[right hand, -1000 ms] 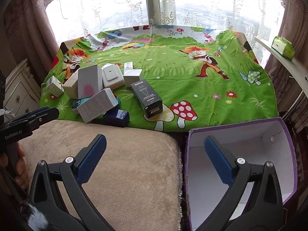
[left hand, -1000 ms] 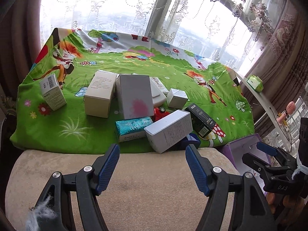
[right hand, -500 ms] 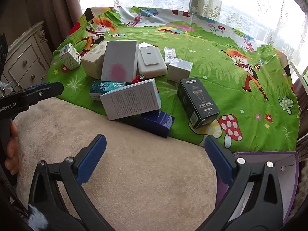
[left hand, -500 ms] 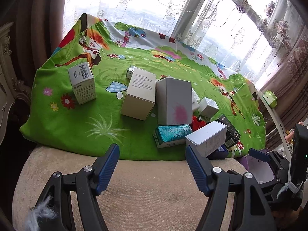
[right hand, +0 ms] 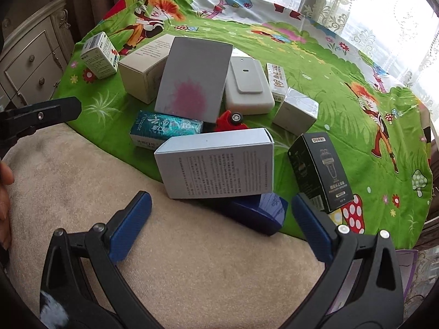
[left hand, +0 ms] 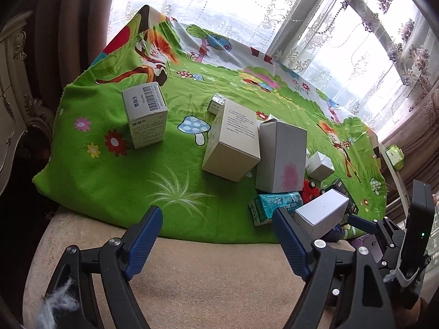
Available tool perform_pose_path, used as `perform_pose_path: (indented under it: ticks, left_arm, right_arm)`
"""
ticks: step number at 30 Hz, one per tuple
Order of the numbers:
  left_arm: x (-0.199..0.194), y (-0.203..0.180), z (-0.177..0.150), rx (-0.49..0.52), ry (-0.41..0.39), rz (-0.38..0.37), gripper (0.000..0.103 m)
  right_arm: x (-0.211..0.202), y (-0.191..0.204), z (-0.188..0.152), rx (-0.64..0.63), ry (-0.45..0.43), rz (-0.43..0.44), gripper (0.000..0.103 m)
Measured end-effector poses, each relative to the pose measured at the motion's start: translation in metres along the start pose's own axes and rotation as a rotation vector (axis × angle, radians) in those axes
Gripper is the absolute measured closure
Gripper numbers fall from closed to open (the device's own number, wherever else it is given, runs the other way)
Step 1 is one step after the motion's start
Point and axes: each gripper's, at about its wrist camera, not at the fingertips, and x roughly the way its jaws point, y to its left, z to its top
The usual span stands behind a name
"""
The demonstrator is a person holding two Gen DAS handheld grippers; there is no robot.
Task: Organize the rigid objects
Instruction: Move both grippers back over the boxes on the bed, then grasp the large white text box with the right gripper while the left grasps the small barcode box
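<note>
On the green cartoon cloth [right hand: 315, 63] we see a pile of boxes. Our landmark is the grey box with the pink blotch [right hand: 193, 82], leaning upright in the middle. Left of it lies a beige box [right hand: 142, 68]; further left a small barcoded box [right hand: 100, 54] stands apart. Right of it rests a white flat case [right hand: 247, 87], in front a teal packet [right hand: 164, 131] and a white printed box [right hand: 219, 163], itself lying on a dark blue box [right hand: 263, 211]. All boxes look closed, so their contents are hidden. Our left gripper [left hand: 216, 237] is opening, empty; our right gripper [right hand: 221, 222] gapes wide, holding nothing.
</note>
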Motion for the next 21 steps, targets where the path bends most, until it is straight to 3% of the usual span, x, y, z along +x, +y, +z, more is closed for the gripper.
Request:
perform_pose_path:
  ticks: [12, 21]
  left_arm:
    - [0.008, 0.025, 0.03, -0.093, -0.03, 0.05, 0.019]
    - [0.021, 0.041, 0.063, -0.189, -0.066, 0.162, 0.019]
  right_arm:
    - [0.016, 0.003, 0.015, 0.004, 0.001, -0.011, 0.001]
    - [0.02, -0.002, 0.023, 0.05, -0.028, -0.011, 0.001]
